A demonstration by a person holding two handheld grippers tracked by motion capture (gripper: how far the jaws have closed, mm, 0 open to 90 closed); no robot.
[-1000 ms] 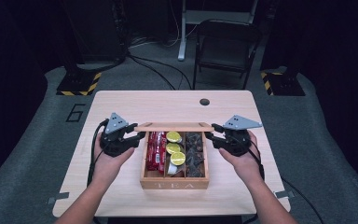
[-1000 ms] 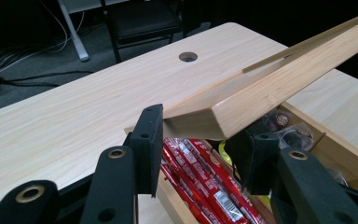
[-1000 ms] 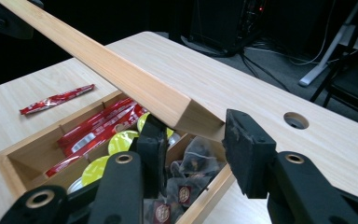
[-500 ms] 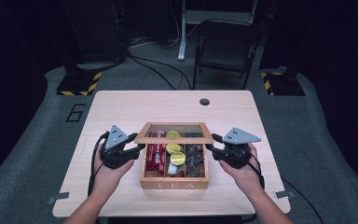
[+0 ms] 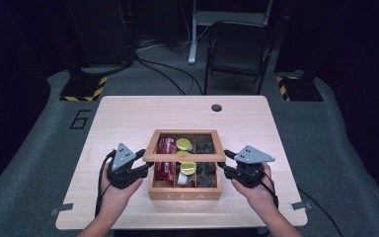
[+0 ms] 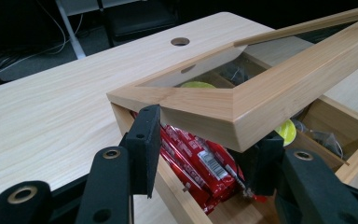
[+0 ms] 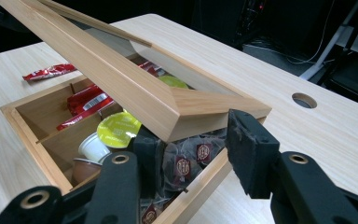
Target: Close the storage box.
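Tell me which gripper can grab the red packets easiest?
Probably left. The left gripper sits beside the shiny red packets in the light wooden box; the right gripper is across it, by the dark tea bags.

box (image 5: 185, 196) pale wood | sachets (image 6: 200, 161) red | capsule lids (image 7: 118, 129) yellow-green | claws black

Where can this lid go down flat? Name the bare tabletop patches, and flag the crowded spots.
Best: the wide bare strip between the tea box and the table's far edge, short of the round cable hole. The far-left and far-right corners are bare too. Crowded: beside the box, where the left claw and right claw flank the lid.
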